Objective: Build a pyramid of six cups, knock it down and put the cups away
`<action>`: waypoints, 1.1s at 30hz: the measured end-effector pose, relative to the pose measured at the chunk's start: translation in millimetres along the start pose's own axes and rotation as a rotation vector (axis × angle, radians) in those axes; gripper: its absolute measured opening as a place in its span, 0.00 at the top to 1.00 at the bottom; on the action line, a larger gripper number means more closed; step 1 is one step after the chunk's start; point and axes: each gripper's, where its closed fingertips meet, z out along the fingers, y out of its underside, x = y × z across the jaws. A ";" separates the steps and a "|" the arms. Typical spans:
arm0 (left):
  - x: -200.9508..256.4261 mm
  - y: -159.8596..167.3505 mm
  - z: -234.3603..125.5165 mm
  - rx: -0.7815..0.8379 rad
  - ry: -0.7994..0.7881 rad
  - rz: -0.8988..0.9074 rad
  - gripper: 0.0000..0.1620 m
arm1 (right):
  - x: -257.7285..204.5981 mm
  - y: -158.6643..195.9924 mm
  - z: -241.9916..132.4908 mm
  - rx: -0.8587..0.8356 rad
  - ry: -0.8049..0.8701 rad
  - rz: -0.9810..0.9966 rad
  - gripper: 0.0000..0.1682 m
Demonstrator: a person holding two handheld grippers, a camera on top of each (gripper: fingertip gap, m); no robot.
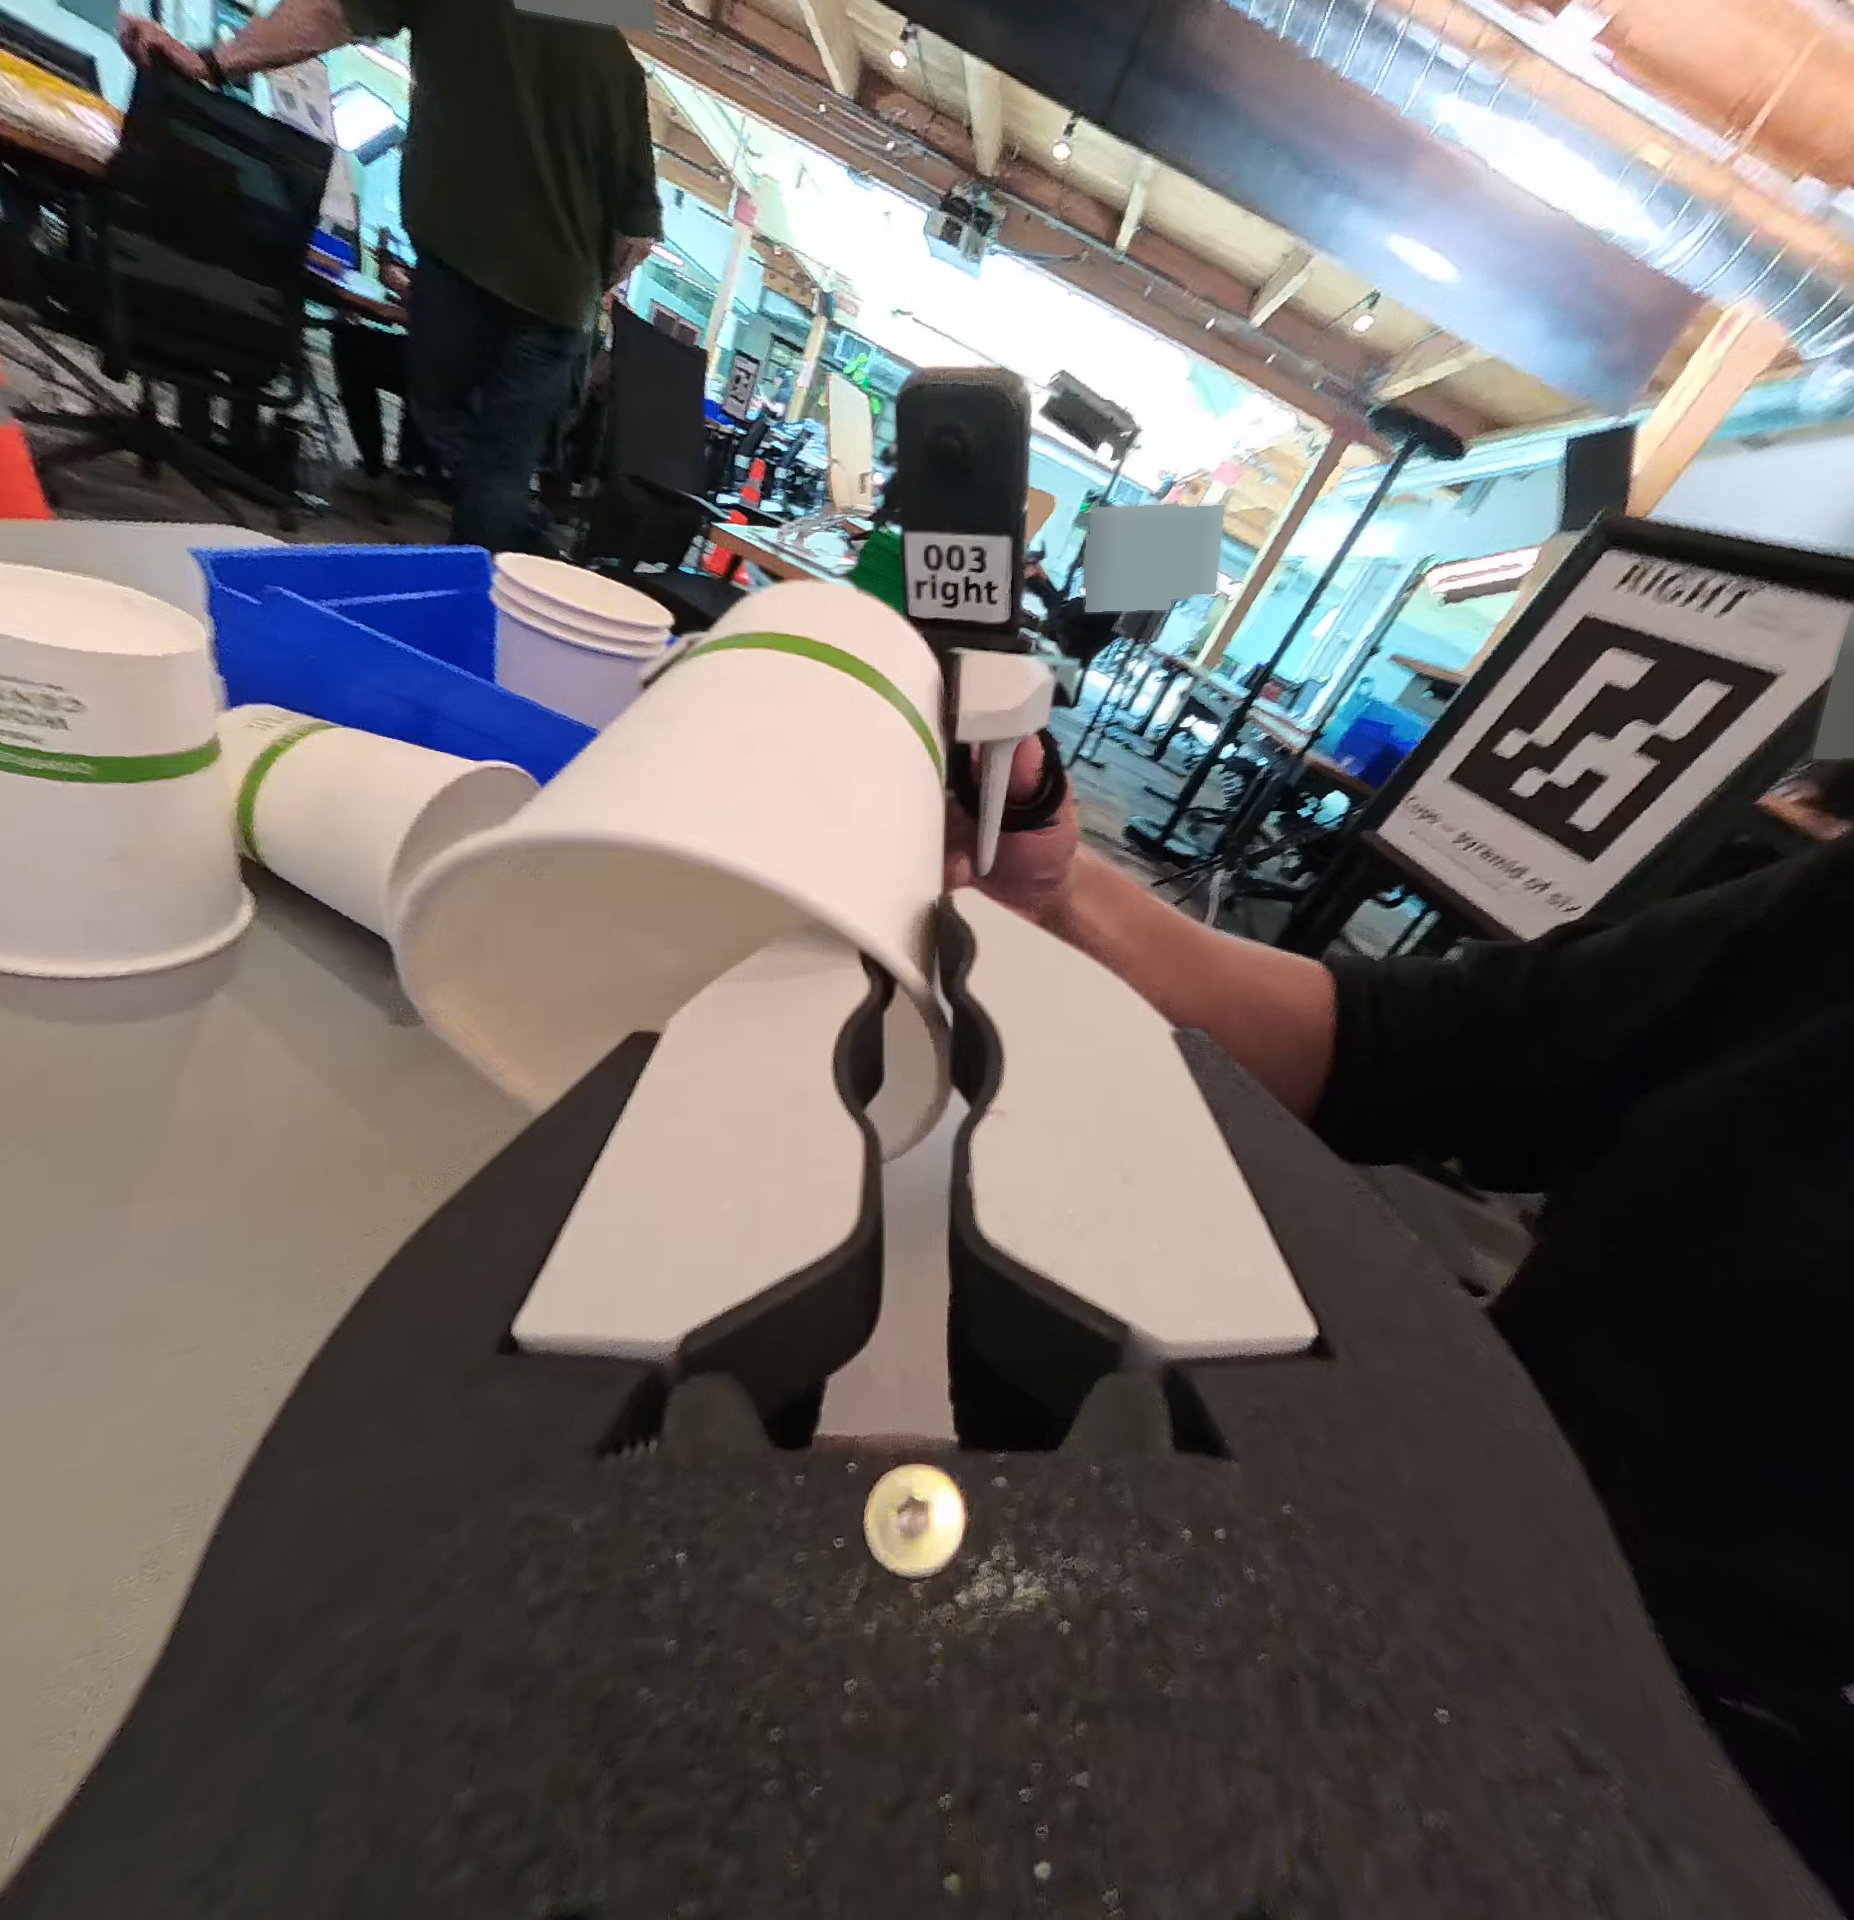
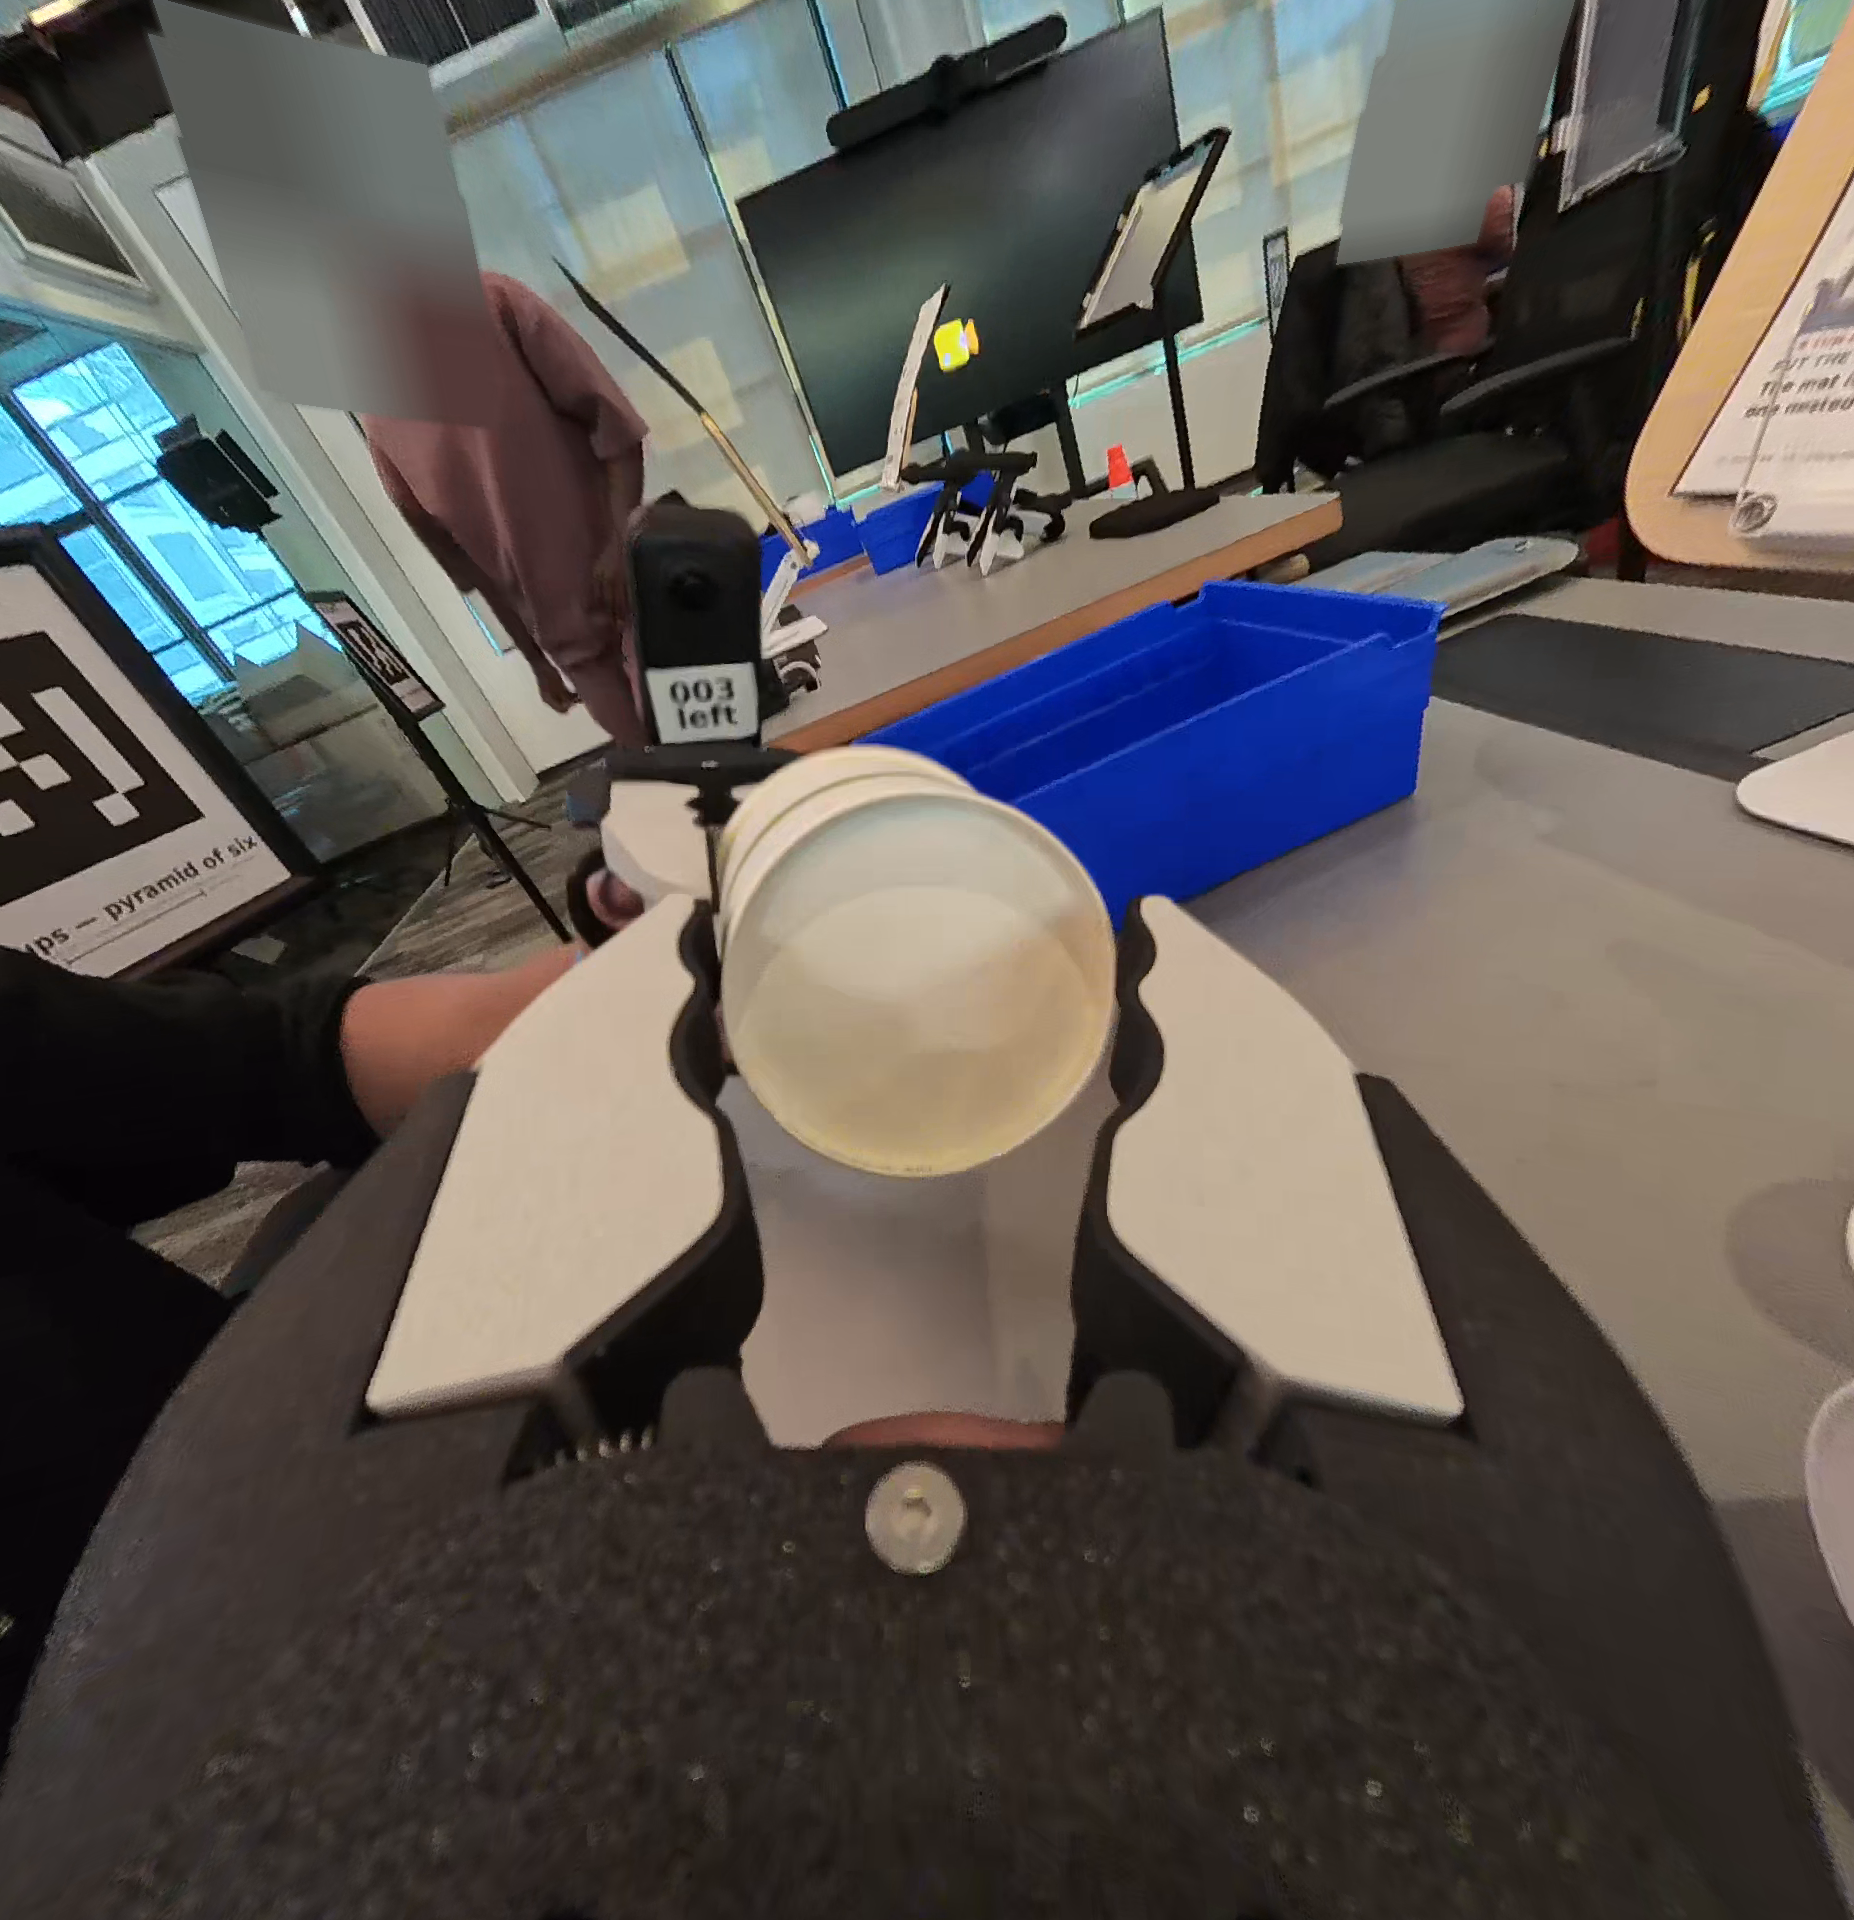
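Pinching the rim of the cup stack (image 1: 694,831), the left hand-held gripper (image 1: 918,997) steadies it while the right hand-held gripper (image 2: 918,997), closed around its base, nests cups for the blue bin (image 2: 1214,727).

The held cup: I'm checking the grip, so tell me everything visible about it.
The held cup is white paper with a green band near its base, lying roughly sideways in the air. In the right wrist view its base end shows stacked rims, so it looks like a nested stack. The left tongs pinch its rim wall; the right tongs close around its base end, above the table.
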 end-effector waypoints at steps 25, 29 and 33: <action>18.5 67.0 10.0 -0.331 -0.042 0.286 1.00 | -20.6 58.9 31.4 -1.291 -0.238 -0.051 0.42; 17.7 69.4 9.1 -0.346 -0.055 0.321 1.00 | -30.6 73.0 37.2 -1.376 -0.316 -0.011 0.52; 8.6 66.1 4.9 -0.319 -0.114 0.332 1.00 | -23.6 65.8 44.0 -1.339 -0.273 -0.110 0.53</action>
